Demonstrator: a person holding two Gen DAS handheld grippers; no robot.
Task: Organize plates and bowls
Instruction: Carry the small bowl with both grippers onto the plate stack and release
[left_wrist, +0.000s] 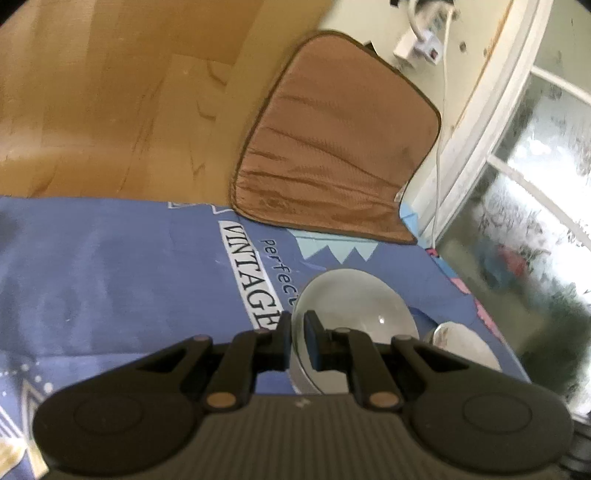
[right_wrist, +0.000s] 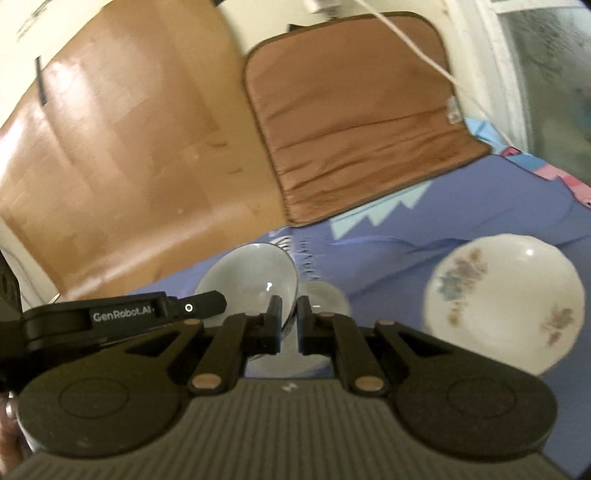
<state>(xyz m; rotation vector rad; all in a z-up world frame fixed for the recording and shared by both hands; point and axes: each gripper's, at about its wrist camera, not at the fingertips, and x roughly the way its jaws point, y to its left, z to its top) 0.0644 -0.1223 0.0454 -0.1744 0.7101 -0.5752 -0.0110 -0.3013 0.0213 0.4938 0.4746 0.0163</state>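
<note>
My left gripper is shut on the near rim of a clear glass bowl that hangs just over the blue printed cloth. A white plate lies to its right. In the right wrist view, my right gripper is shut on a thin glass rim. A large glass bowl shows just left of its fingers and a second rounded glass shape just right; which one it grips I cannot tell. The left gripper reaches in from the left to the large bowl. A white floral plate lies on the cloth at right.
A brown padded mat overlaps the cloth's far edge, with a wooden board to its left. A window and white frame stand at right. A power strip and its white cable run behind the mat.
</note>
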